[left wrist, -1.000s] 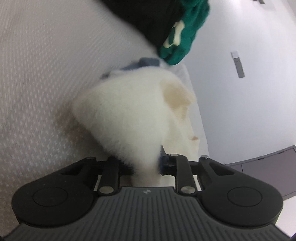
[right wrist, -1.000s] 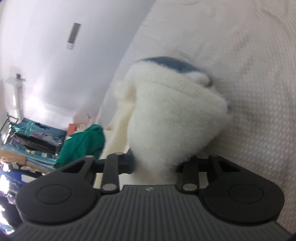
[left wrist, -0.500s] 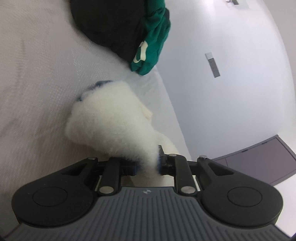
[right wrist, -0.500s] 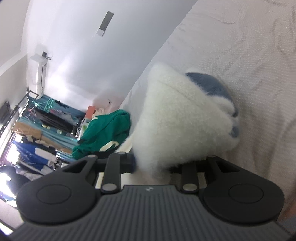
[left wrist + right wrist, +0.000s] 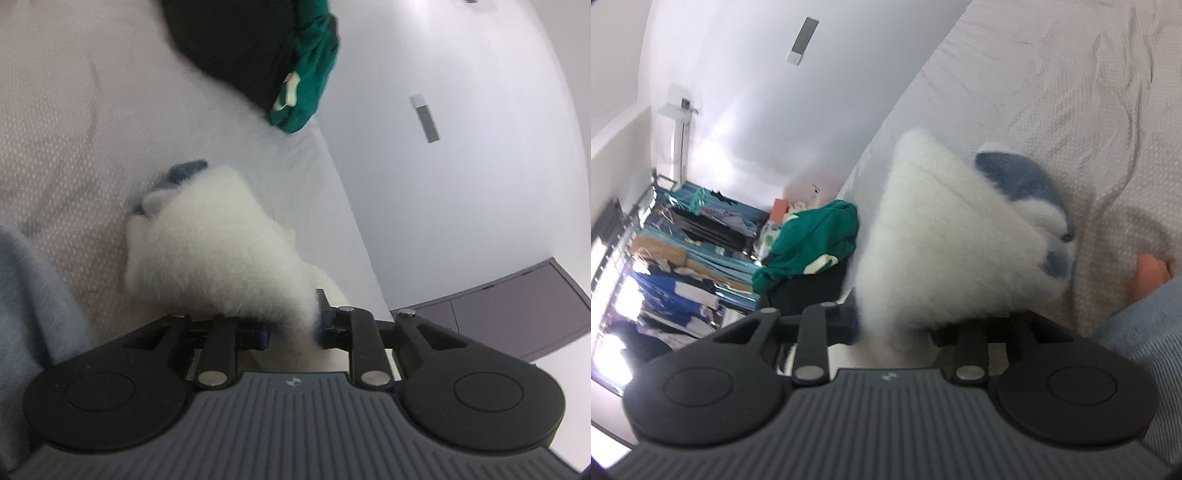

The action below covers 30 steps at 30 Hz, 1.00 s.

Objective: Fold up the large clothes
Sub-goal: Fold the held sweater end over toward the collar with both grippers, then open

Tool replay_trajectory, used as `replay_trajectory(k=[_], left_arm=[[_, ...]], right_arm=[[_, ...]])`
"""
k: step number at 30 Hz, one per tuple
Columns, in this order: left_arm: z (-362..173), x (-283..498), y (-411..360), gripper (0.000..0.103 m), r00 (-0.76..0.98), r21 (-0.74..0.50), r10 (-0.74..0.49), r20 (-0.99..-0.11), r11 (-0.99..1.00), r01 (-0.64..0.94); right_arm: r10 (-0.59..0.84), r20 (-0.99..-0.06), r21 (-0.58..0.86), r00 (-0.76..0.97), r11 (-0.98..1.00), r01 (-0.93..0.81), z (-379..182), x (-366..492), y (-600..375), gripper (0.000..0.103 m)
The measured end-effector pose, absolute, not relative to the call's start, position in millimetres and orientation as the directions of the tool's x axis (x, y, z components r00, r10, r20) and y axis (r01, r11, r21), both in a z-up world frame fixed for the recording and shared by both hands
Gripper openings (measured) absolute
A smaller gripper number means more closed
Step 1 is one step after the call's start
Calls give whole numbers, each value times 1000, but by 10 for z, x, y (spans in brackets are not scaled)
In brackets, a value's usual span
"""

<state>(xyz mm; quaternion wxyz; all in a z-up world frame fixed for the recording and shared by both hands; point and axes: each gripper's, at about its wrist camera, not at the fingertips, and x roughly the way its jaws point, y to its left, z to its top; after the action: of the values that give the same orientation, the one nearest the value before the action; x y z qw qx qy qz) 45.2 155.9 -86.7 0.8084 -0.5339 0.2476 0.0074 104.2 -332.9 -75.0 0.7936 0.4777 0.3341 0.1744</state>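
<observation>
White fleece garment (image 5: 218,251), fluffy, with a blue-grey trimmed part (image 5: 181,173) at its far end: gathered into a bunched cone, drawn up between both grippers, its far end resting on or just above the pale quilted mattress (image 5: 62,122) (contact itself cannot be told). Left gripper (image 5: 291,330): a pinch of the fleece lies between its jaws, the right pad against the pile, the left pad close beside it; the jaws have just been opening a little, the fabric between them, and the grip reads as held. Right gripper (image 5: 894,332): a thicker wad of the same garment fills the space between its jaws, the pile pressed against the left pad; these jaws have just been opening too, with the cloth between them. Dark garment (image 5: 236,40) and green garment with cream trim (image 5: 306,74): heaped together at the mattress's far edge, well apart from the fleece. Light blue sleeve (image 5: 1145,325): at the right-wrist view's lower right, with a fingertip (image 5: 1148,273) above it on the mattress. White wall (image 5: 461,184) beyond the mattress; a crowded clothes rack (image 5: 683,251) stands at the left of the right-wrist view.
</observation>
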Motion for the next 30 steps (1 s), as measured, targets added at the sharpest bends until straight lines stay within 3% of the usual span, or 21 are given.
replay_trajectory(k=[2, 3, 11, 16, 30], left_arm=[[-865, 548, 1584, 35, 881, -867, -265, -391, 426, -257], [-855, 613, 1597, 36, 882, -871, -273, -383, 424, -247], [-698, 1246, 1640, 45, 889, -856, -262, -377, 466, -225], [-656, 1780, 1656, 46, 874, -809, -223, -432, 525, -265], [-1215, 3037, 1749, 47, 828, -655, -134, -545, 685, -320]], right_arm=[[602, -337, 884, 724, 468, 22, -742, 1103, -3325, 66], [599, -337, 882, 726, 471, 21, -738, 1156, -3305, 67], [591, -277, 909, 758, 418, 6, -727, 1631, -3233, 67], [543, -277, 899, 792, 439, 14, -700, 2046, -3156, 67], [480, -418, 799, 771, 599, 60, -1162, 2975, -3019, 63]])
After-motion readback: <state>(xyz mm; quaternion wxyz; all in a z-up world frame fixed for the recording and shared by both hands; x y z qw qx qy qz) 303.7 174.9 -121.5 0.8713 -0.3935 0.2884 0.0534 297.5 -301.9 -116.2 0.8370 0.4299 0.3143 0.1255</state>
